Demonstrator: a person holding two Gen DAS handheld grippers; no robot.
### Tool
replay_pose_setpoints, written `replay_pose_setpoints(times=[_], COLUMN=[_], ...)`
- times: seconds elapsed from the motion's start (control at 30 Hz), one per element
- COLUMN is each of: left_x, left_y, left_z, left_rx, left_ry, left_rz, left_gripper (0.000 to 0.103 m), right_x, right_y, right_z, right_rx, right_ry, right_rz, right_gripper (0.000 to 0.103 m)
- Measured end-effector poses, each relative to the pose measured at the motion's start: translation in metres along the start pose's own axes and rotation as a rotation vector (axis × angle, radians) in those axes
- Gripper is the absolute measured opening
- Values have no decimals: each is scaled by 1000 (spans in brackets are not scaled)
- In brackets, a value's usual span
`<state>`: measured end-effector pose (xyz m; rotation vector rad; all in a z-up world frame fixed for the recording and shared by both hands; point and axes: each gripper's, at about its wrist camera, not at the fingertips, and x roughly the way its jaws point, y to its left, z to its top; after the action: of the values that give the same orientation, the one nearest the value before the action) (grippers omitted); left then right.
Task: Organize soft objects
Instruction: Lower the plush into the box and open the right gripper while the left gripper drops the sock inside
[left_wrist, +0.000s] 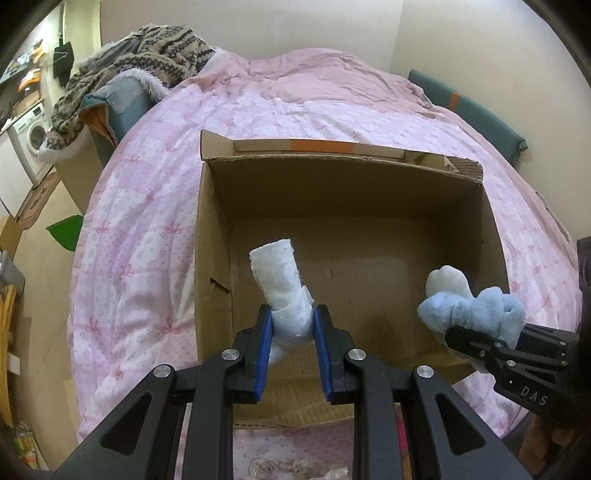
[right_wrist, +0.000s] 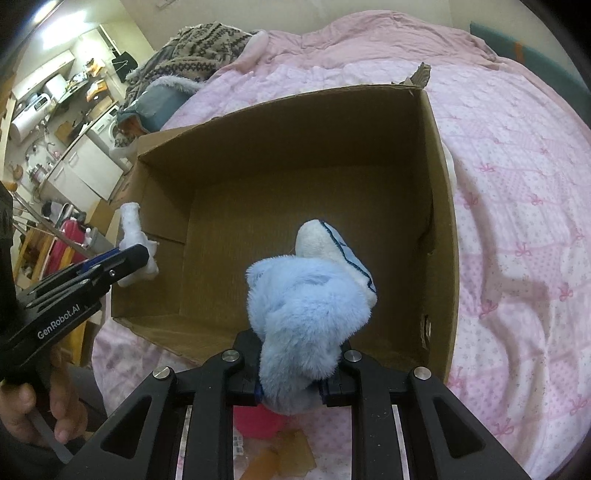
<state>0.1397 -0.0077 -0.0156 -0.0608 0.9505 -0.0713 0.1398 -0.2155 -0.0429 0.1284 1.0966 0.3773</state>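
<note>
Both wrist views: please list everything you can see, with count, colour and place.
cardboard box: one, brown, open, on the bed
quilt: one, pink patterned, covering the bed
rolled cloth: one, white, over the box, in the left jaws
plush toy: one, light blue and white, over the box, in the right jaws
knitted garment: one, beige and dark, far left of the bed
washing machine: one, white, far left
left gripper: black, blue pads
right gripper: black
hand: one, holding the left gripper
</note>
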Motion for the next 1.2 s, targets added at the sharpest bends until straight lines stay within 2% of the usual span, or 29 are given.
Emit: replay_pose_setpoints(times=[0.53, 0.57, 0.63, 0.67, 0.7, 0.83, 0.93, 1.0, 1.2], left_x=[2, 1, 1, 1, 0, -1, -8, -13, -14], left_y=[2, 1, 2, 2, 2, 2, 2, 4, 9], left_z=[0, 0, 0, 0, 0, 1, 3, 4, 6], left_rx=[-10, -8, -11, -14, -16, -17, -26, -34, -50], left_ry=[13, 10, 4, 5, 5, 13, -17, -45, -43], left_rz=[-21, -18, -19, -23, -26, -27, -20, -9, 2], left_gripper=[20, 20, 20, 21, 21, 33, 52, 70, 72], right_x=[-4, -5, -8, -11, -14, -17, -17, -18, -20], right_y=[5, 5, 5, 5, 5, 3, 1, 0, -1], right_z=[4, 5, 5, 5, 6, 6, 6, 6, 6], right_rx=[-4, -5, -1, 2, 3, 9, 20, 24, 30], right_ry=[-21, -26, -44, -62, -80, -95, -88, -92, -98], right_rz=[20, 24, 31, 36, 36, 30, 26, 20, 18], right_gripper=[29, 33, 54, 69, 71, 71, 71, 71, 71])
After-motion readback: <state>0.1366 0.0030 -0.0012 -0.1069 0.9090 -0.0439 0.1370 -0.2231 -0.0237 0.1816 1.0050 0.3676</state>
